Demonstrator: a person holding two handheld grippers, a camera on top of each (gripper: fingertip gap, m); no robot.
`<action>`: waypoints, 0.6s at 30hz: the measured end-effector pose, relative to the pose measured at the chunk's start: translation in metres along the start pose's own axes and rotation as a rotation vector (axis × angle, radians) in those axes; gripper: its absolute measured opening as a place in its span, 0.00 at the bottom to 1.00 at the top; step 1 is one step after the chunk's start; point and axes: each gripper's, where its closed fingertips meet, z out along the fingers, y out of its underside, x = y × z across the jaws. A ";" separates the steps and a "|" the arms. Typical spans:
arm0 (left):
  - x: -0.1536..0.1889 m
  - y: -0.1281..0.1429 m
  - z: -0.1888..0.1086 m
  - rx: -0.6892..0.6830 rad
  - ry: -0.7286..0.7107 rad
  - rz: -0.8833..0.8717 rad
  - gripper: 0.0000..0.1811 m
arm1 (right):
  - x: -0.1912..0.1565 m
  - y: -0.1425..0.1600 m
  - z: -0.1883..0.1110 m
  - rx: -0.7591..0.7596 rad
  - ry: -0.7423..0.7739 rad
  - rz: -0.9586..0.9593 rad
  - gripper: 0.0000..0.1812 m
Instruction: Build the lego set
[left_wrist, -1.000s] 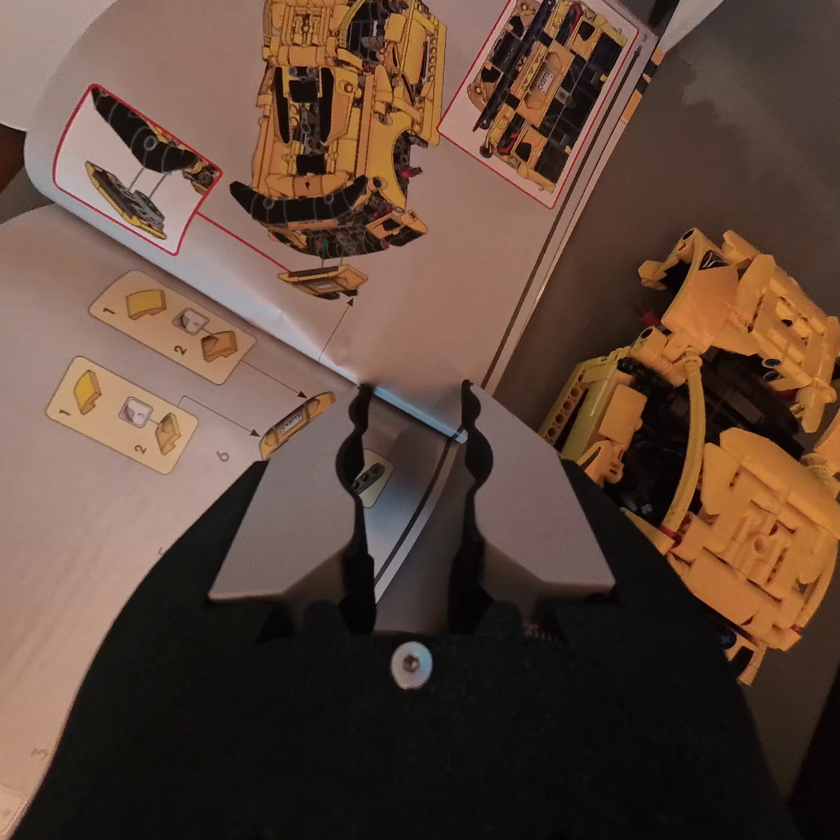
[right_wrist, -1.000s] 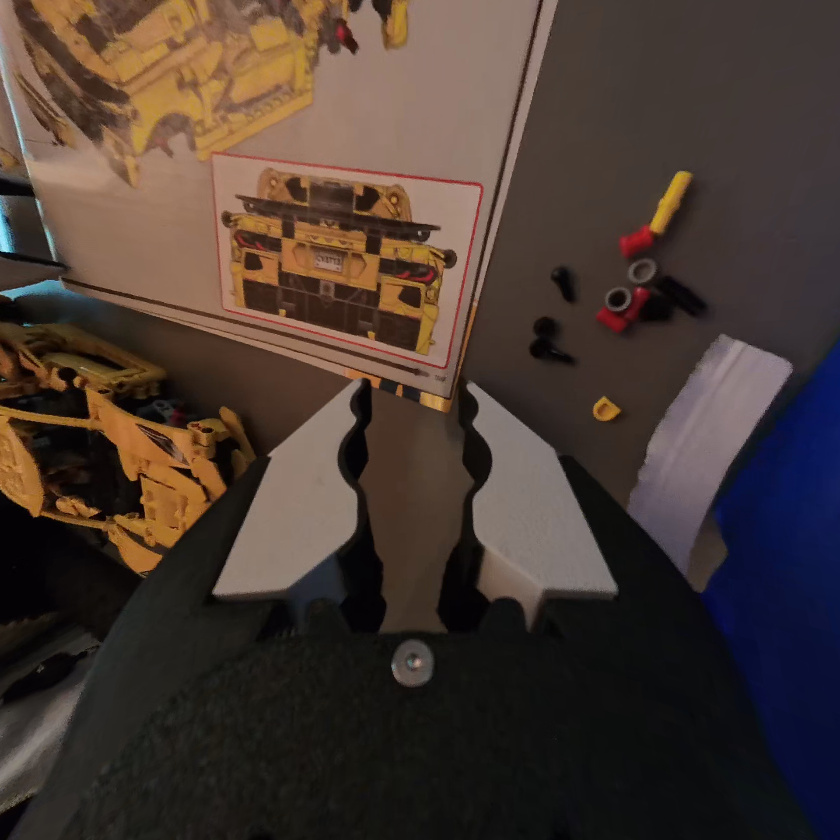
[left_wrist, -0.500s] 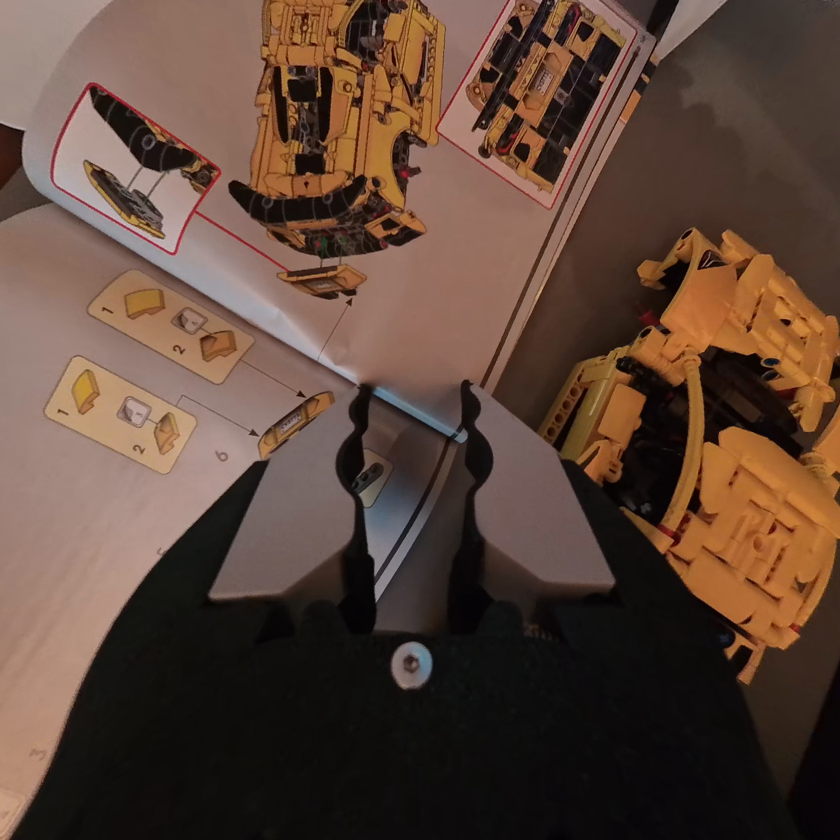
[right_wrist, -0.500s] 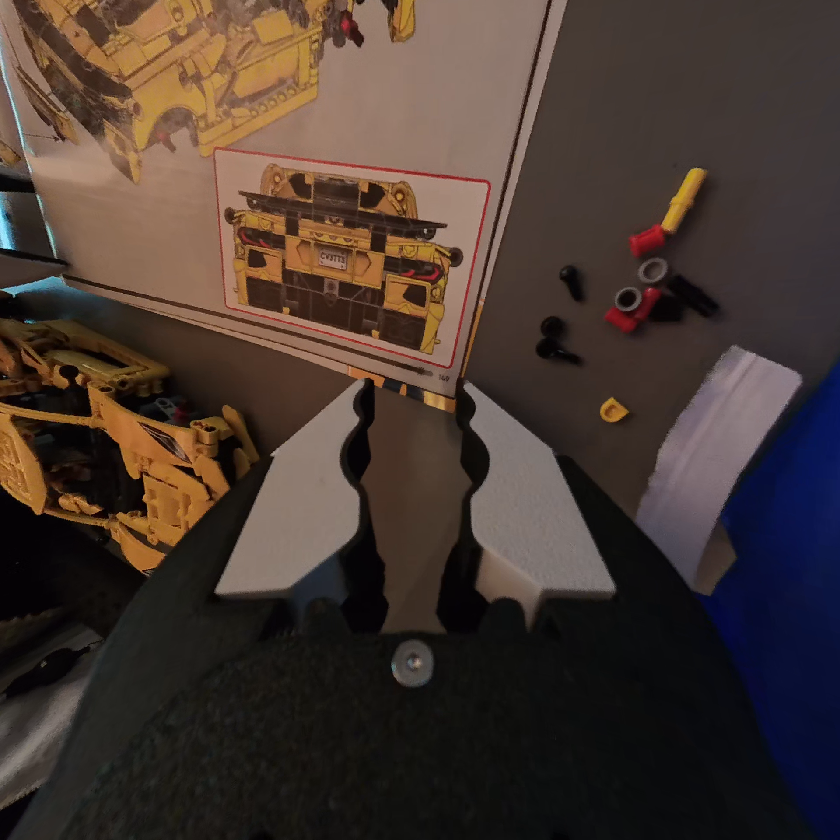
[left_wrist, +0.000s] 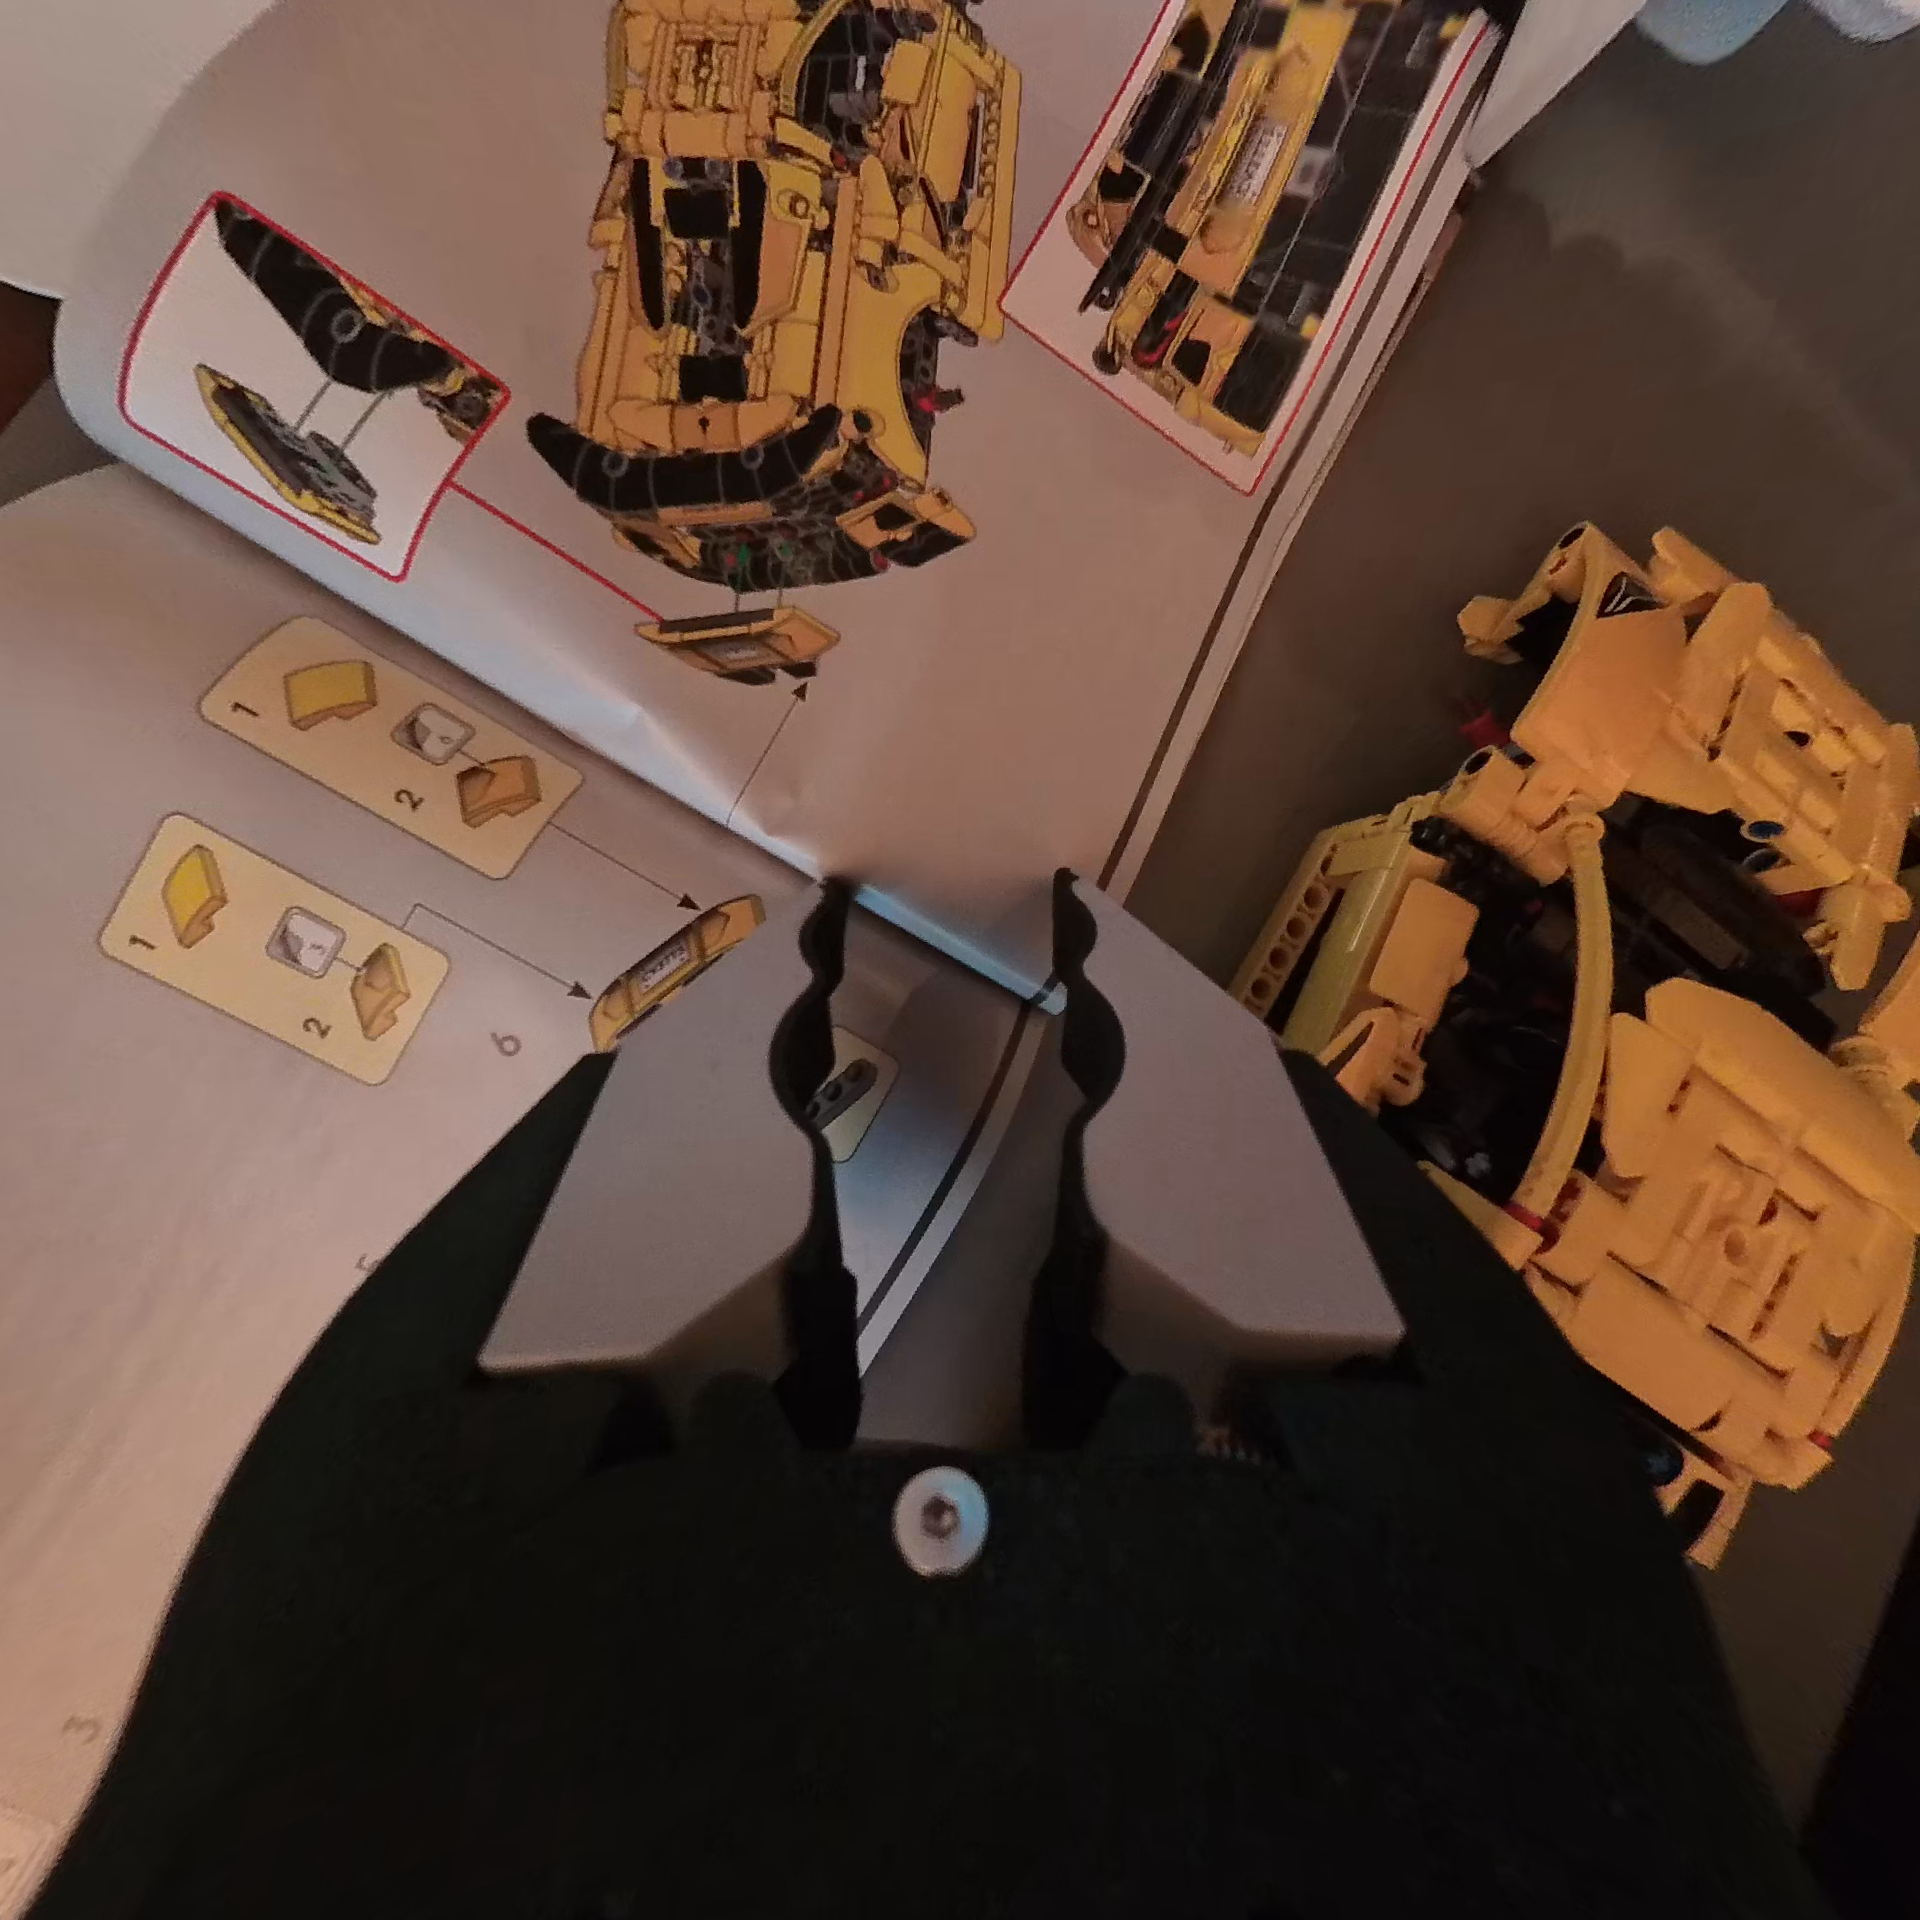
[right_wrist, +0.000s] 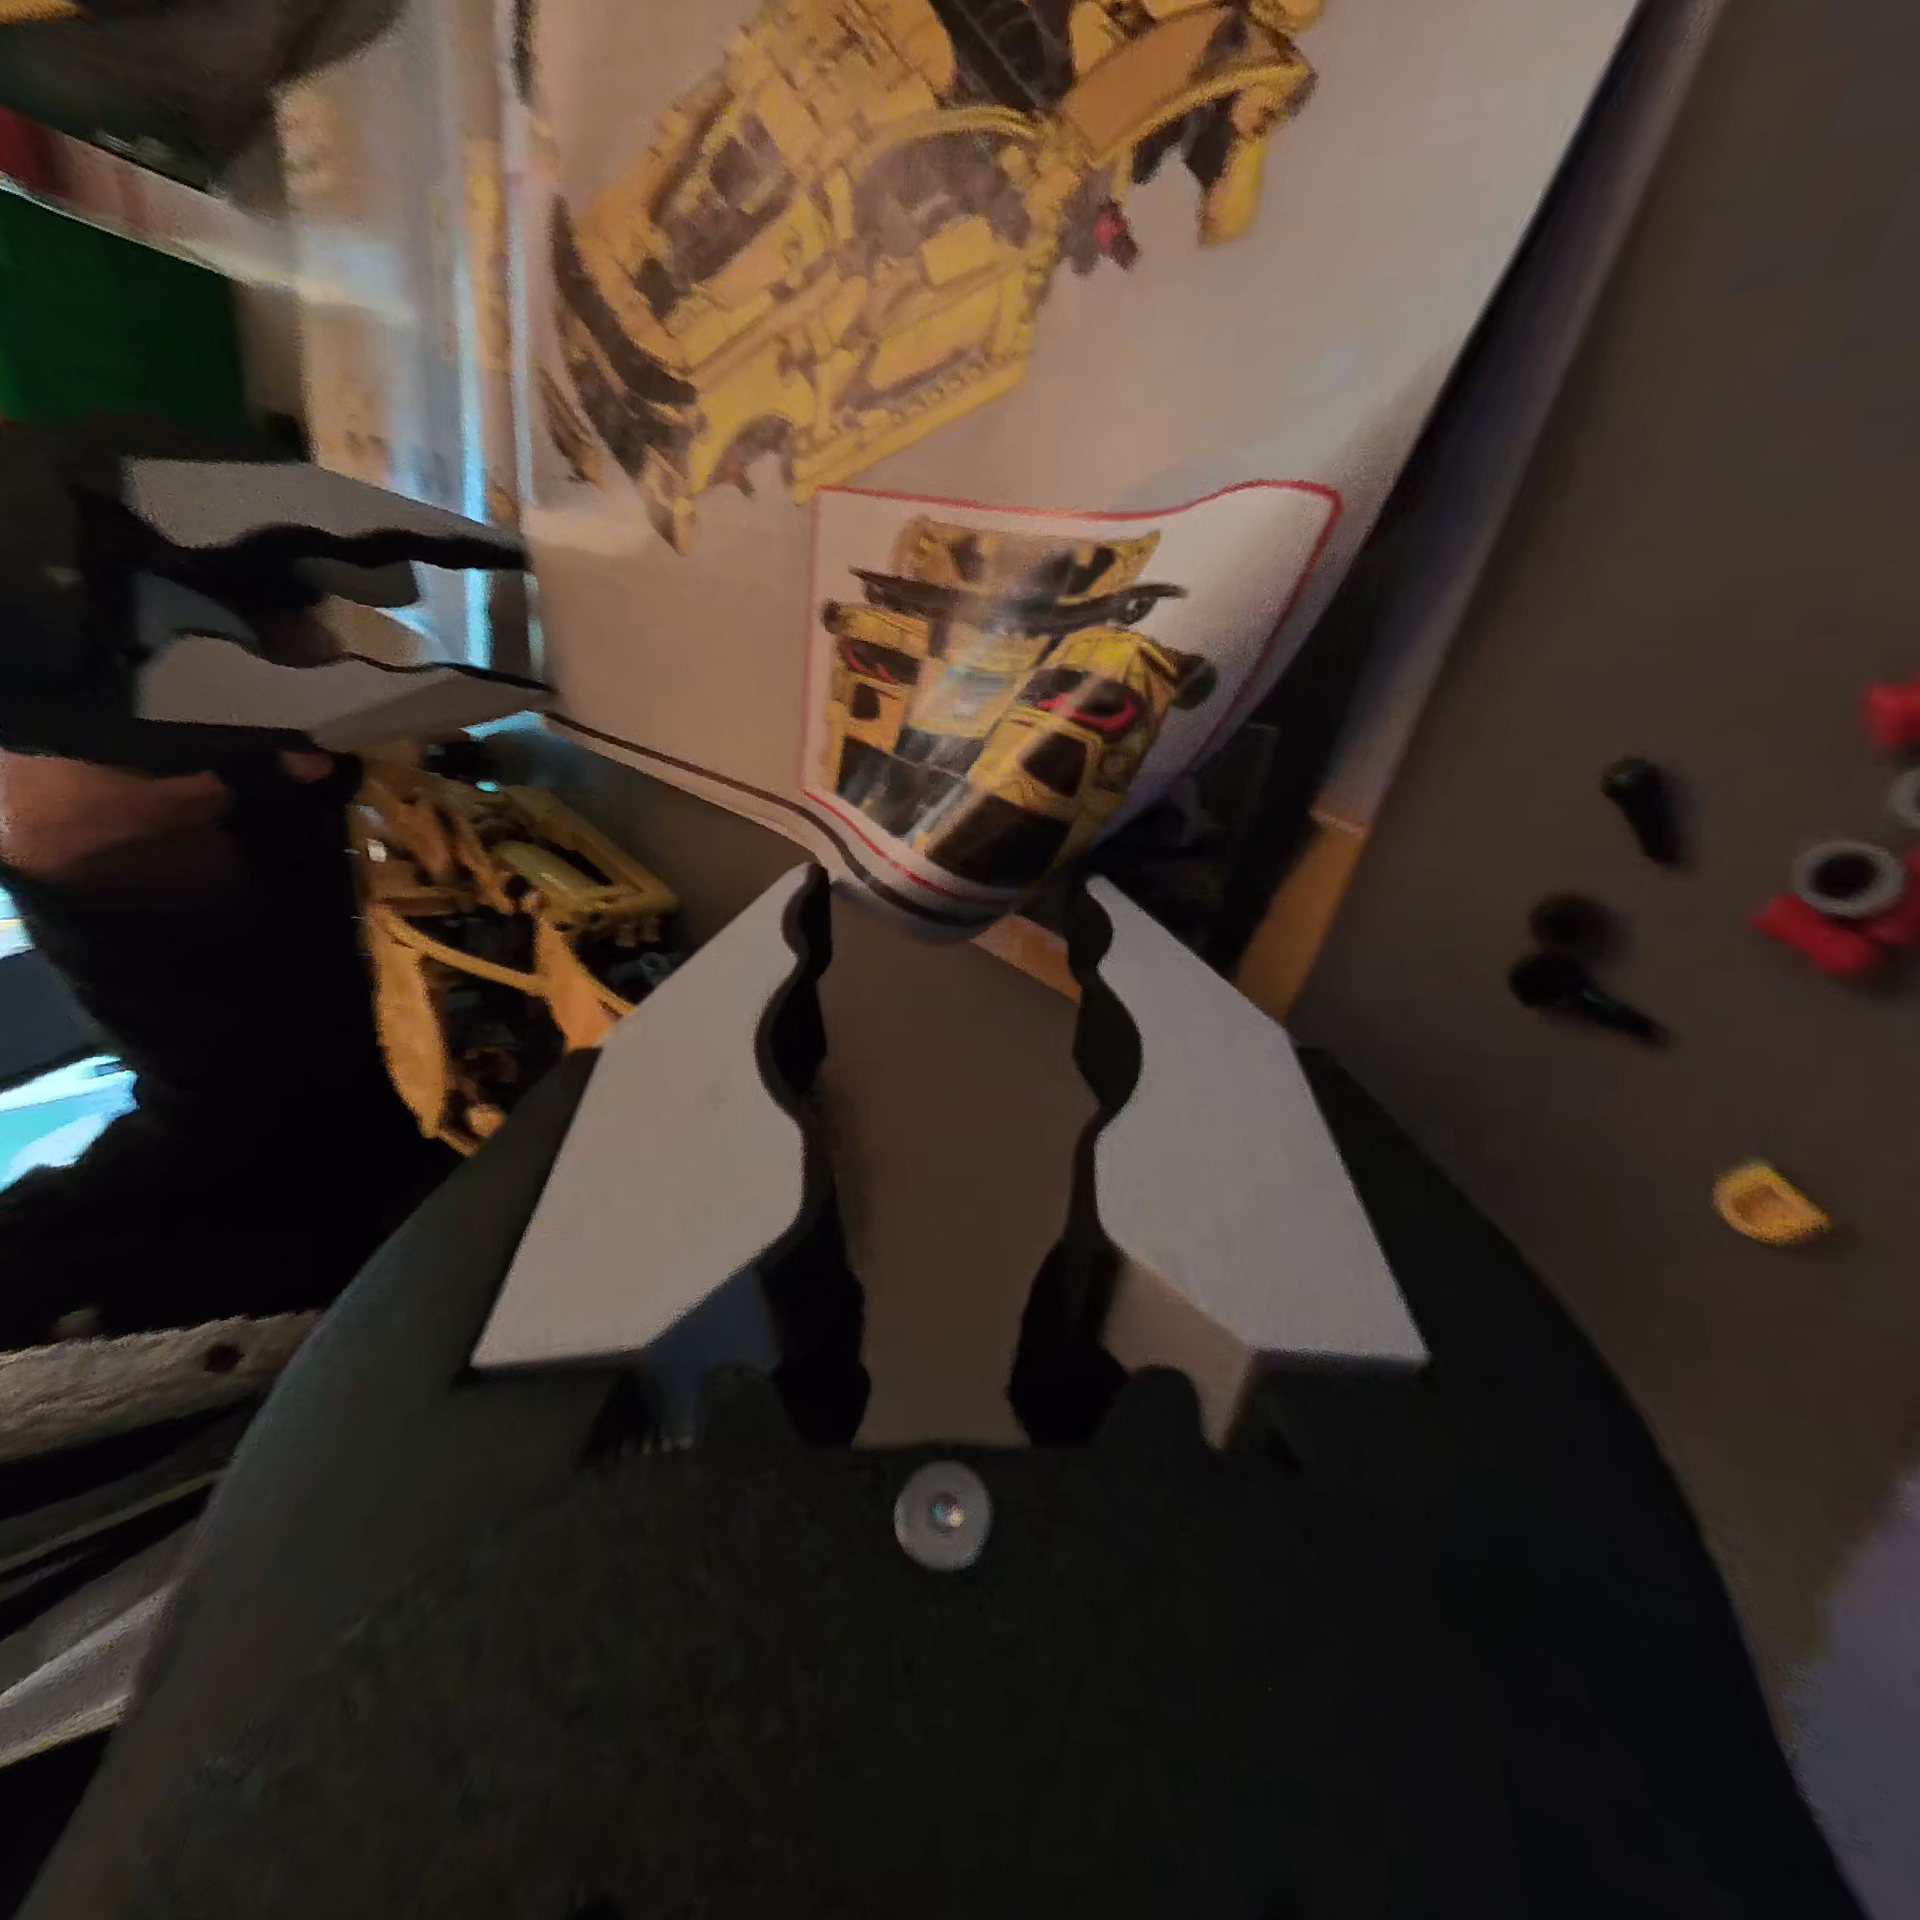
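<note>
While the instruction booklet (right_wrist: 935, 665) curls up at its corner between the right hand-held gripper (right_wrist: 945, 904)'s parted tips, a careless pinch could crease or tear the page. At 3 o'clock of the left hand-held gripper (left_wrist: 940, 894), open and empty, the yellow lego car (left_wrist: 1621, 1039) sits on the bench (left_wrist: 1683, 312). At the right view's 3 o'clock, the loose pins (right_wrist: 1590, 997) could scatter. Print stays unquoted.

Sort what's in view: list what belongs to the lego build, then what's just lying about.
Job: yellow lego car; instruction booklet; loose pins; small yellow piece; left gripper; right gripper.
Lying about: green box; pale blue cloth.
</note>
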 end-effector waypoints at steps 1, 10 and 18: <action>0.000 0.000 0.000 0.000 0.000 0.000 0.22 | -0.007 -0.004 0.002 0.019 -0.048 0.004 0.26; 0.000 0.001 0.000 -0.002 0.000 0.000 0.22 | -0.029 -0.037 -0.011 0.236 -0.207 0.033 0.26; 0.001 0.001 -0.001 0.003 0.009 -0.008 0.22 | -0.032 -0.048 0.003 0.293 -0.256 0.086 0.45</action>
